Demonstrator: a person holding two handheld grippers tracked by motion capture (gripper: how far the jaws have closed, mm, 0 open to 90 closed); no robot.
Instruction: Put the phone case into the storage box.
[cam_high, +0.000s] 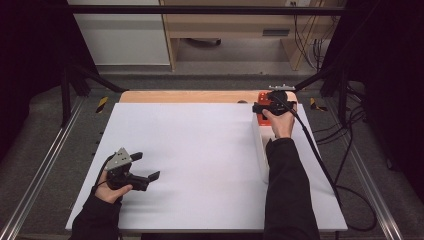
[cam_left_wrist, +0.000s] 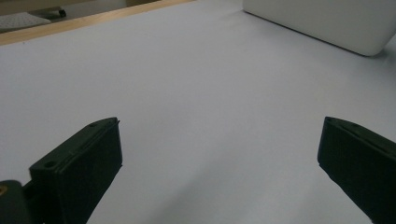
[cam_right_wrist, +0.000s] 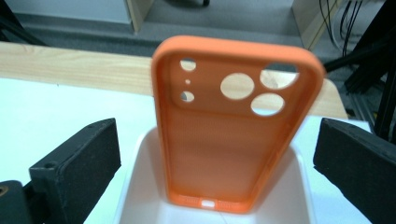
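Note:
An orange phone case (cam_right_wrist: 219, 140) stands on its short end in a white tray (cam_right_wrist: 135, 186), leaning back, with its camera cut-outs at the top and its hollow side toward the camera. My right gripper (cam_right_wrist: 217, 144) is open, one jaw on each side of the case, neither touching it. In the high view the case (cam_high: 263, 96) sits at the far end of the long white tray (cam_high: 261, 155), with the right gripper (cam_high: 260, 107) over it. My left gripper (cam_high: 146, 165) is open above the white board (cam_high: 200, 150) at the near left, and its jaws (cam_left_wrist: 219, 154) hold nothing.
The tray's rounded end (cam_left_wrist: 327, 23) lies ahead and to the right of the left gripper. A wooden table edge (cam_high: 190, 96) borders the board at the back. The right gripper's cable (cam_high: 320, 160) trails off the right side. Metal rails (cam_high: 45, 160) flank the board.

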